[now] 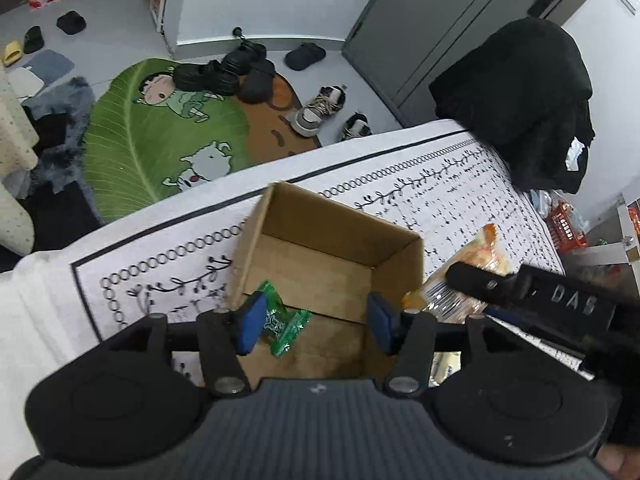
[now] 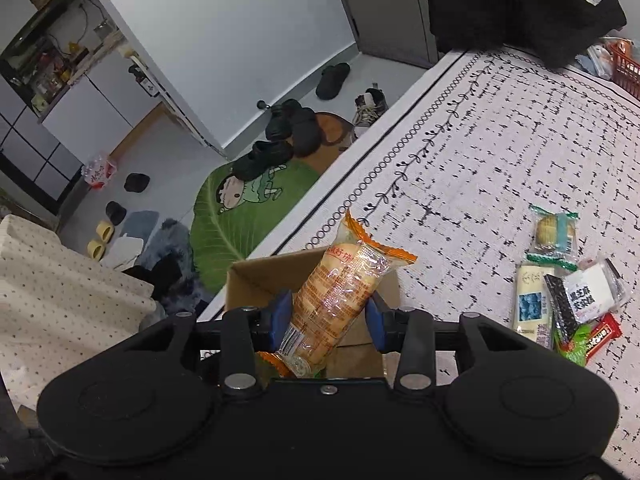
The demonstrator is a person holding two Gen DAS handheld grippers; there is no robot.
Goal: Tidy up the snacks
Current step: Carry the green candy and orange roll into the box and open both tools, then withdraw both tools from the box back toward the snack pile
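An open cardboard box (image 1: 320, 216) stands on the patterned white cloth (image 1: 440, 196) near its edge. My left gripper (image 1: 316, 316) hovers over the box with its blue pads apart. A green candy packet (image 1: 284, 326) sits beside the left pad, inside the box opening; whether it still touches the pad I cannot tell. My right gripper (image 2: 328, 314) is shut on a long orange biscuit packet (image 2: 344, 284), held tilted above the box (image 2: 248, 276). The same orange biscuit packet (image 1: 480, 256) shows at the box's right side in the left wrist view.
Several loose snack packets (image 2: 568, 292) lie in a heap on the cloth to the right. A red basket (image 2: 624, 68) and a black garment (image 1: 520, 92) sit at the far end. Beyond the cloth's edge lie a green leaf rug (image 1: 152, 152) and shoes.
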